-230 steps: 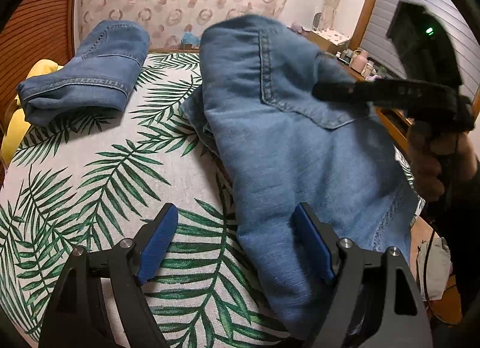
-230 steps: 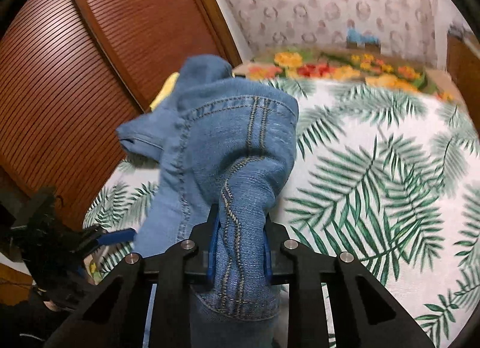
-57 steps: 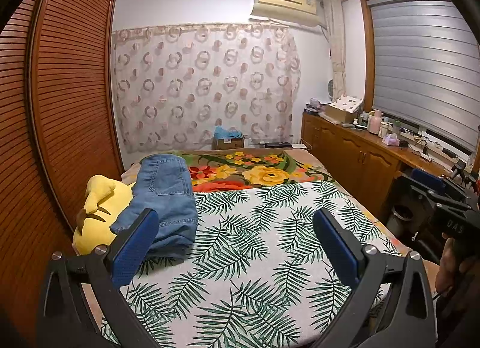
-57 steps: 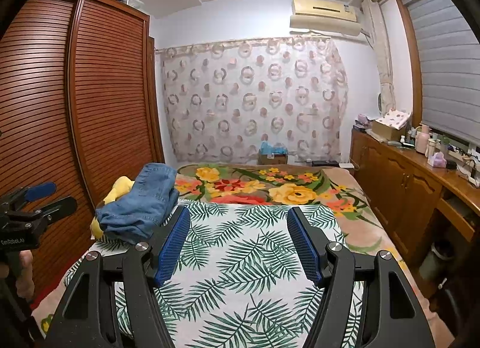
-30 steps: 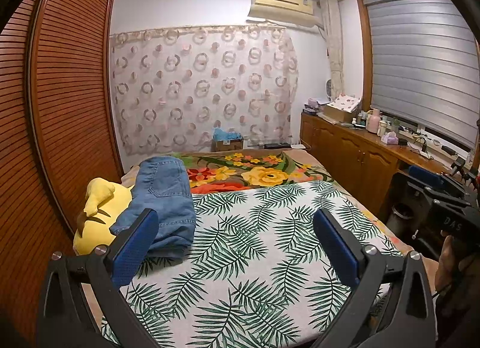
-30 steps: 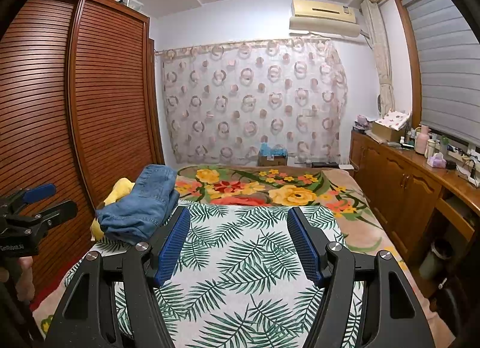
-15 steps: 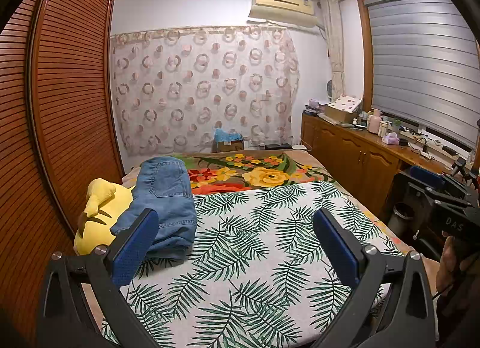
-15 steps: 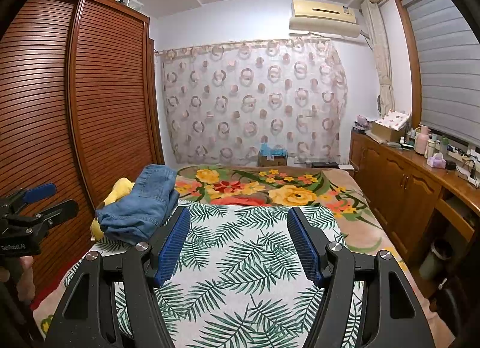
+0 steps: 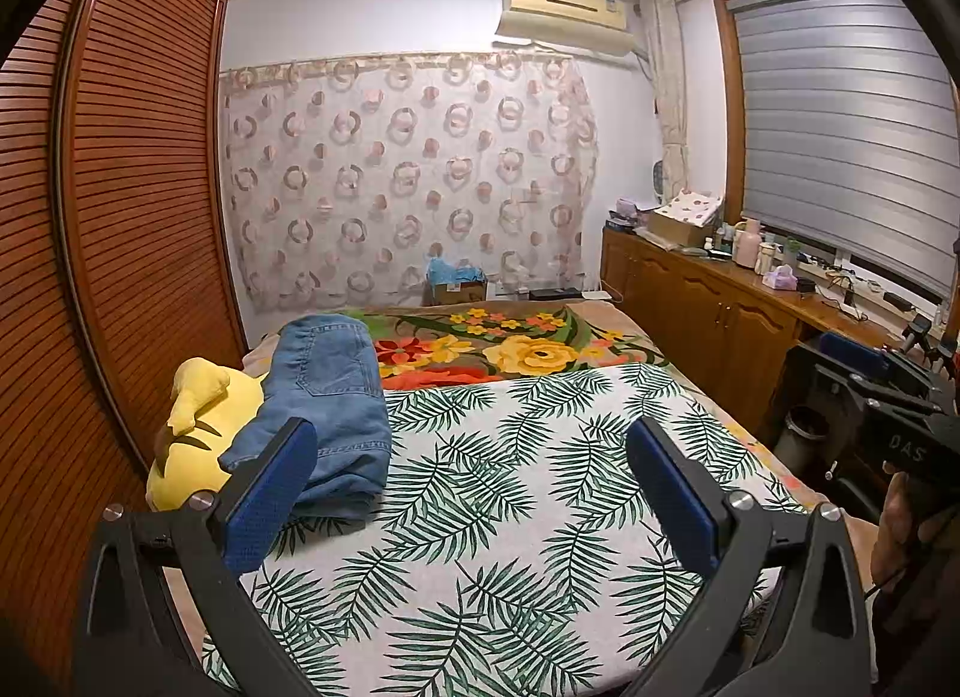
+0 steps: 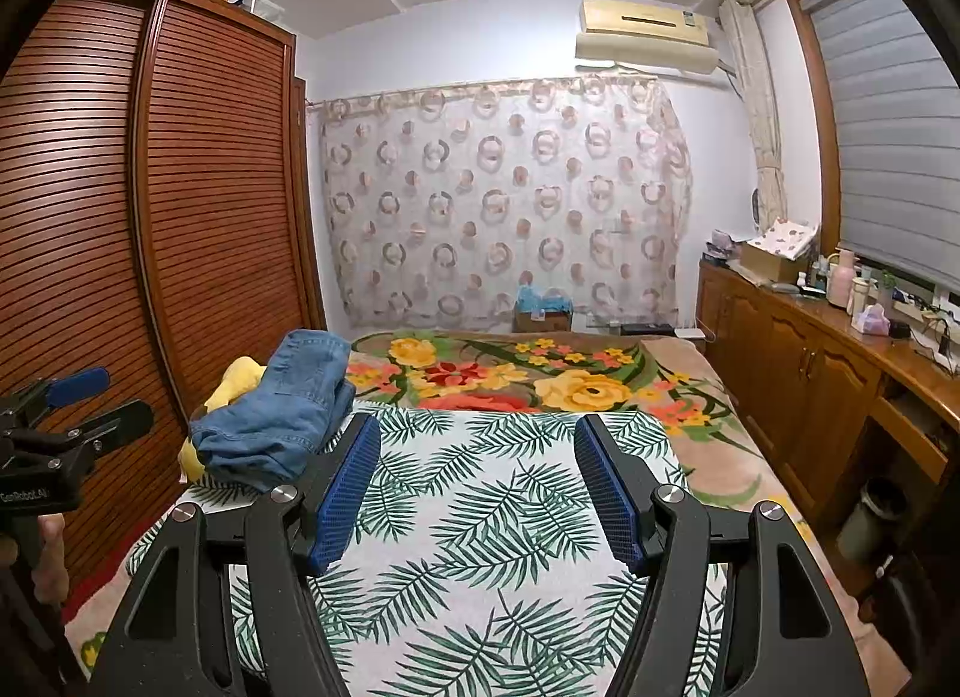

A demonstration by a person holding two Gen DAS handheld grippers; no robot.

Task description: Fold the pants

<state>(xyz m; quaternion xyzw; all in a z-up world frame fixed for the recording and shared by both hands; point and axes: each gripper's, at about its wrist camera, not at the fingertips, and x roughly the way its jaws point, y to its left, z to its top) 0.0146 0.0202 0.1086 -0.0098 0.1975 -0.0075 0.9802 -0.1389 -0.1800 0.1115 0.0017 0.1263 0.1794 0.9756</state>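
Beside the yellow plush toy [image 9: 192,427], folded jeans [image 9: 324,397] lie stacked: heavy, soft denim; grip seamed edges. Left tongs [image 9: 474,493] and right tongs [image 10: 474,487] gape wide, empty.

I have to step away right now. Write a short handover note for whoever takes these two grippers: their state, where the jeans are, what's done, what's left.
Left gripper: open, holding nothing, raised back from the bed.
Right gripper: open, holding nothing, also back from the bed.
Folded jeans: stacked at the left side of the bed, leaning on the yellow plush toy, partly on the palm-leaf sheet. How many pairs are in the stack cannot be told.
Done: the jeans in view are folded and set aside.
Left: no unfolded pants show in either view; check outside the frame for more before stopping.
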